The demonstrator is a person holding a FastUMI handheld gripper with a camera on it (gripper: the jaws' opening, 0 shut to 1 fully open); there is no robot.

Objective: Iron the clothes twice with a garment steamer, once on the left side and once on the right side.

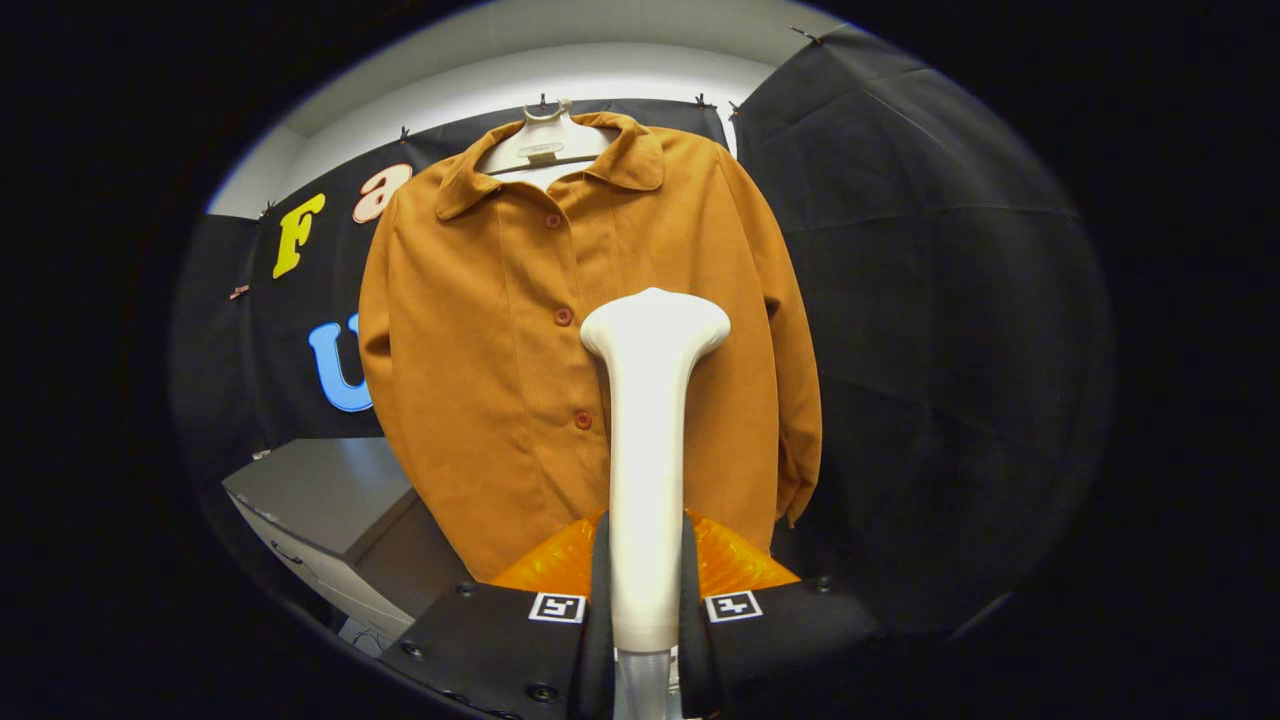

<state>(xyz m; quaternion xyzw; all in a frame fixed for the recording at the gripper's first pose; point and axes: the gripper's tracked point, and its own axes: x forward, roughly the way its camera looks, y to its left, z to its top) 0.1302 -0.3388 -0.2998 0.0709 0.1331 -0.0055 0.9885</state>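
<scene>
Between your gripper's (646, 600) closed fingers the white steamer (650, 440) stands upright before the hanging brown shirt (480, 350), so a loose grip could let it twist off the cloth.

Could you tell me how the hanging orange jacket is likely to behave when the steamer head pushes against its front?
The jacket hangs from a single hanger, so it will probably swing or twist away under a push. Its soft folds suggest floppy cloth that dents rather than resists. The gripper is shut on the steamer, which looks rigid and should press evenly.
</scene>
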